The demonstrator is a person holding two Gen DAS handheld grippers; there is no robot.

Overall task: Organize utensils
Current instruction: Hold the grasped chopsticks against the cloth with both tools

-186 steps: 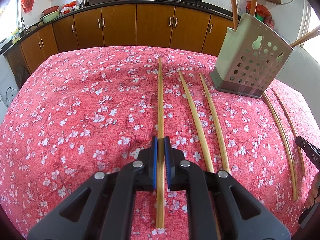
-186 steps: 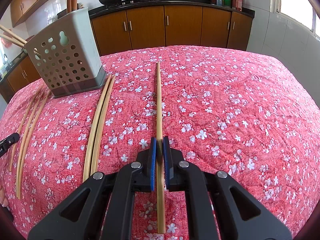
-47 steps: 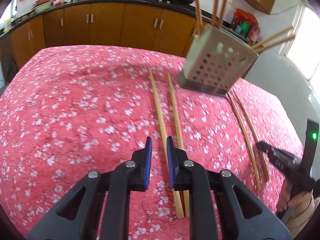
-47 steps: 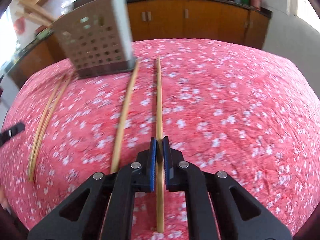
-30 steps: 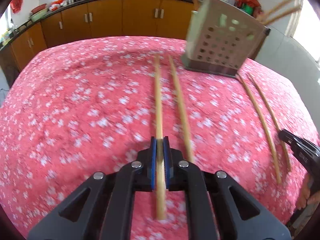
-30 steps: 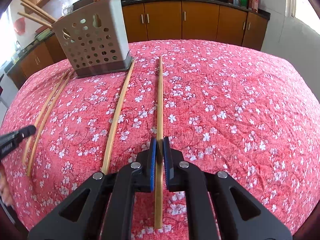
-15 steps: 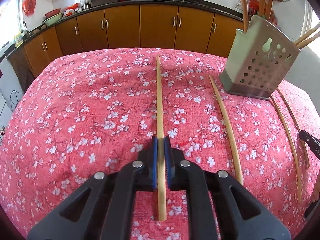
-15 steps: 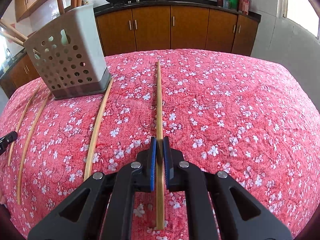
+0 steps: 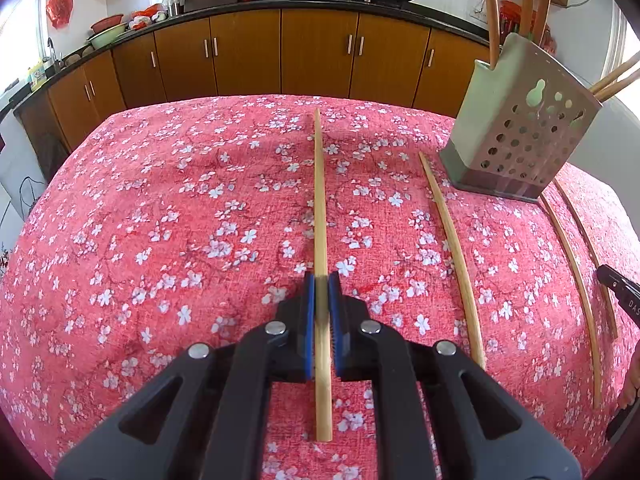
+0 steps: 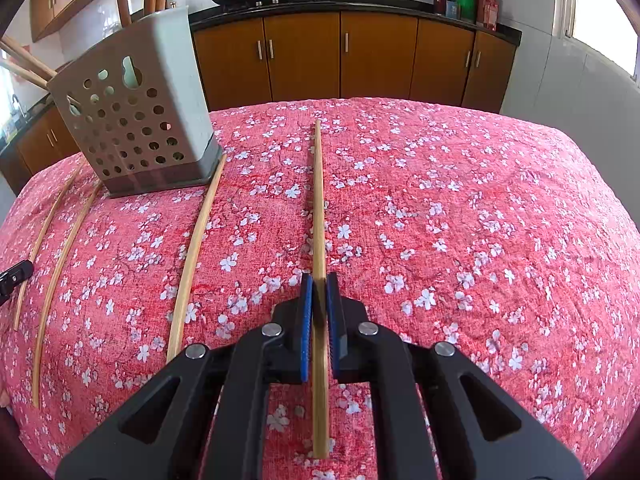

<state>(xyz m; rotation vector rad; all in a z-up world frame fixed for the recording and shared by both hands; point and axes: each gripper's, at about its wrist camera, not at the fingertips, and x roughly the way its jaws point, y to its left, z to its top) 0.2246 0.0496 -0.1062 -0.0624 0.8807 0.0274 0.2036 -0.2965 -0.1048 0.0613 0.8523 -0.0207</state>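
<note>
Chopstick (image 9: 320, 200) pinched in left gripper (image 9: 321, 300), another chopstick (image 10: 319, 208) pinched in right gripper (image 10: 319, 300), both pointing far; holder (image 9: 516, 140) far right of left, (image 10: 136, 120) far left of right

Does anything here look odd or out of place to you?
Yes: three chopsticks lie loose on the flowered cloth beside the perforated holder, which already has several standing in it. Each gripper, left and right, is clamped on one more. Nothing looks damaged.

Table under a red floral cloth (image 9: 160, 240), perforated grey utensil holder (image 9: 520, 136) standing on it, loose chopsticks (image 9: 452, 248) lying beside it
</note>
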